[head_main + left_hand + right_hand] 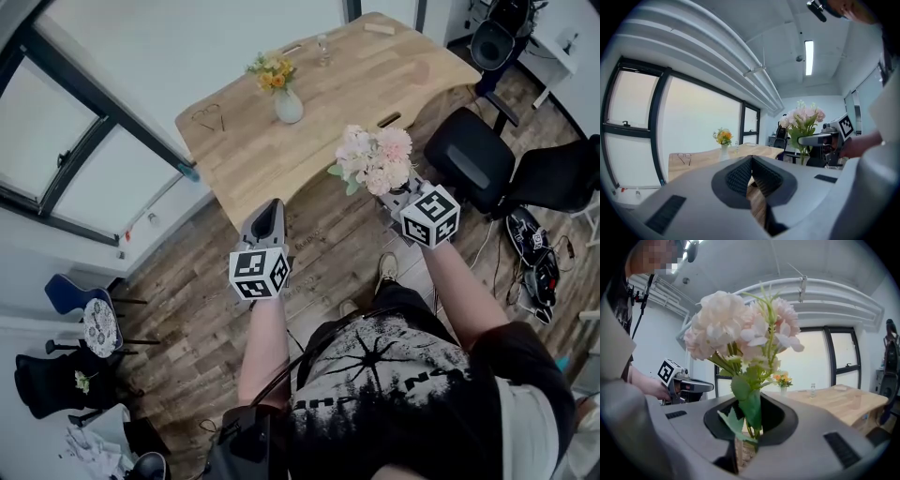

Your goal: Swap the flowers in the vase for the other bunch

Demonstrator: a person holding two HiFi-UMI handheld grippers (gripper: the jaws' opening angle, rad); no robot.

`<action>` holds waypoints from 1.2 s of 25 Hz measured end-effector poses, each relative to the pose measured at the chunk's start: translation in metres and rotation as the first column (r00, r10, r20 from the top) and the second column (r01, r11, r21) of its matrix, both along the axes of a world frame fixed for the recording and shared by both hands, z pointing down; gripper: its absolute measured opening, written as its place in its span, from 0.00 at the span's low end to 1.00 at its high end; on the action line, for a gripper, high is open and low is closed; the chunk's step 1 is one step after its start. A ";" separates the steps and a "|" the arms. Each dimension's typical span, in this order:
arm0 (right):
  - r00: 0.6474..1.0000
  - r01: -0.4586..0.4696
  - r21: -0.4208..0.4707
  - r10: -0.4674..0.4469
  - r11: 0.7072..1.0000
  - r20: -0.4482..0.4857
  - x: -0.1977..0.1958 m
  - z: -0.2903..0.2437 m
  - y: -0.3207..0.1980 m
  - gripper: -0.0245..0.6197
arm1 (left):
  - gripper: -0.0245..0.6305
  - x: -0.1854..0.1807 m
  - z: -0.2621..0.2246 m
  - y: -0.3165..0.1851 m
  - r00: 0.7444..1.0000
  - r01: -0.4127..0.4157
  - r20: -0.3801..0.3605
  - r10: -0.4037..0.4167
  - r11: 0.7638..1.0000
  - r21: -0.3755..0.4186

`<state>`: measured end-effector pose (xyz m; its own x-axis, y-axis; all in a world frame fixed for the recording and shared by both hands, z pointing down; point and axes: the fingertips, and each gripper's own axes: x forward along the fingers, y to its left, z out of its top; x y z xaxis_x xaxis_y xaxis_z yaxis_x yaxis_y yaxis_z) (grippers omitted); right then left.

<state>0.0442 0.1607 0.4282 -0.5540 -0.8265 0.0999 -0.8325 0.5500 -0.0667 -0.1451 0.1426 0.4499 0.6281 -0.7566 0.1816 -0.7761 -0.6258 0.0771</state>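
Observation:
A white vase (289,107) with yellow and orange flowers (272,71) stands on the wooden table (347,84), far ahead of both grippers; it also shows small in the left gripper view as the vase (724,149) and in the right gripper view as the yellow flowers (782,379). My right gripper (401,199) is shut on the stems of a pink and white bunch (375,159), which stands upright between its jaws, the blooms (740,324) above them. My left gripper (266,221) is shut and empty, short of the table's near edge, its jaws meeting (751,174).
A pair of glasses (208,116) lies at the table's left end, and a small clear bottle (323,49) stands behind the vase. Black office chairs (473,155) stand to the right of the table. Windows (84,141) run along the left wall, over wood flooring.

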 end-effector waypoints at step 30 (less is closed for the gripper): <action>0.996 0.089 -0.002 -0.089 0.996 0.030 0.030 0.007 -0.171 0.14 | 0.06 0.040 0.020 -0.149 0.997 0.056 0.045 -0.055 0.998 -0.032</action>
